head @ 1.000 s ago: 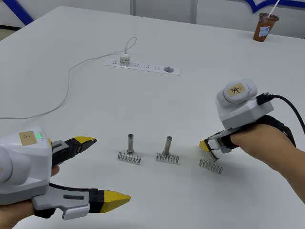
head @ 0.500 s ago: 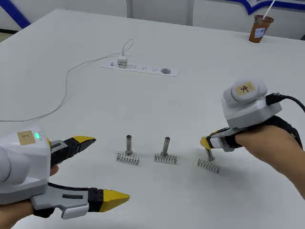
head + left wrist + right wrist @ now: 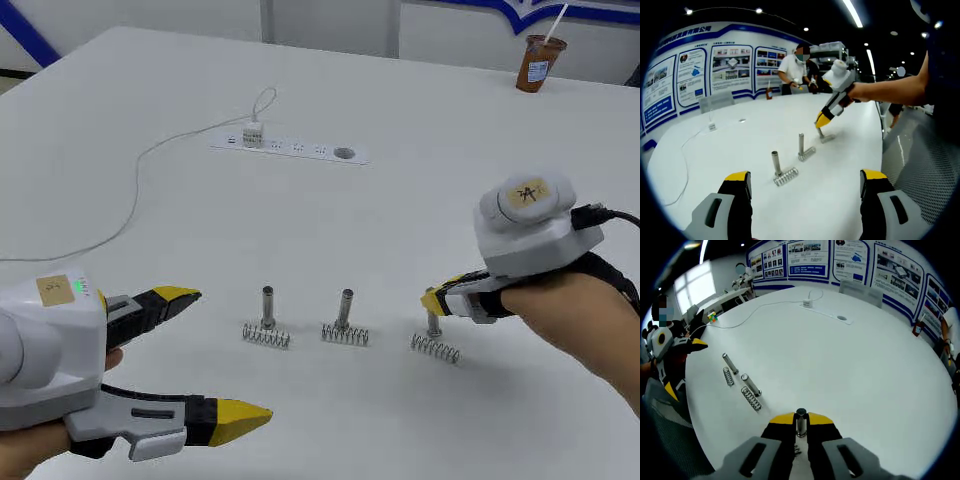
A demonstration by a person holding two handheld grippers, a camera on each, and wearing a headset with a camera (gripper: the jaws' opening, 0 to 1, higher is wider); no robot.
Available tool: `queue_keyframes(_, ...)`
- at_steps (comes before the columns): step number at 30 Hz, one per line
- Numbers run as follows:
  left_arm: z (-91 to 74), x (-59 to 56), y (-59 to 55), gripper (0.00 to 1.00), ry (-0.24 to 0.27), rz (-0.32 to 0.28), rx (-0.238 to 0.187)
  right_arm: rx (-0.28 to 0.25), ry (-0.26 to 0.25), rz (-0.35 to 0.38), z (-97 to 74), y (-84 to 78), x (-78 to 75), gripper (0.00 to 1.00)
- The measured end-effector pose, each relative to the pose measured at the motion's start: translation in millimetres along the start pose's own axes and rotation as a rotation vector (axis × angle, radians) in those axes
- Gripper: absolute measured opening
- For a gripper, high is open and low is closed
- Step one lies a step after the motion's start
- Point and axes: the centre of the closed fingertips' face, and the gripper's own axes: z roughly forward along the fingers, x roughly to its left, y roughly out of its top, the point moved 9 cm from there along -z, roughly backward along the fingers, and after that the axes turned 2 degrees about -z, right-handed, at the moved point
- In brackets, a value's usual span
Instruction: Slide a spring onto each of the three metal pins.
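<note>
Right tongs (image 3: 432,301) clamped on upright end pin (image 3: 433,323) — spring (image 3: 435,348) flat on worktop (image 3: 400,200) just beside, axis crosswise; left tongs (image 3: 225,352) apart, farther.

Left gripper (image 3: 805,187) spread wide, facing three pins (image 3: 776,162) with springs (image 3: 786,176) alongside

Place: office-like lab or demonstration hall.
Walls: blue-trimmed display boards (image 3: 812,257) with text and pictures.
Furniture: large white table (image 3: 450,130) carrying a power strip (image 3: 290,147) and a drink cup (image 3: 535,62).
Ceiling: long strip lights (image 3: 852,12).
</note>
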Motion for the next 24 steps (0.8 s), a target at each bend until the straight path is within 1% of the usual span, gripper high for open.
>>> queue_keyframes(5,0.4,-1.0,1.8,0.92,-0.001,0.006,0.001,-0.011,0.003,0.005,-3.8,-3.1,2.8,0.09)
queue_keyframes(13,0.3,-3.1,1.2,0.92,0.000,0.003,-0.001,-0.022,0.007,-0.008,-7.8,-7.6,4.9,0.09)
queue_keyframes(24,-0.7,-5.0,2.0,0.92,-0.001,0.008,0.002,-0.021,0.015,-0.034,-10.7,-14.9,1.2,0.09)
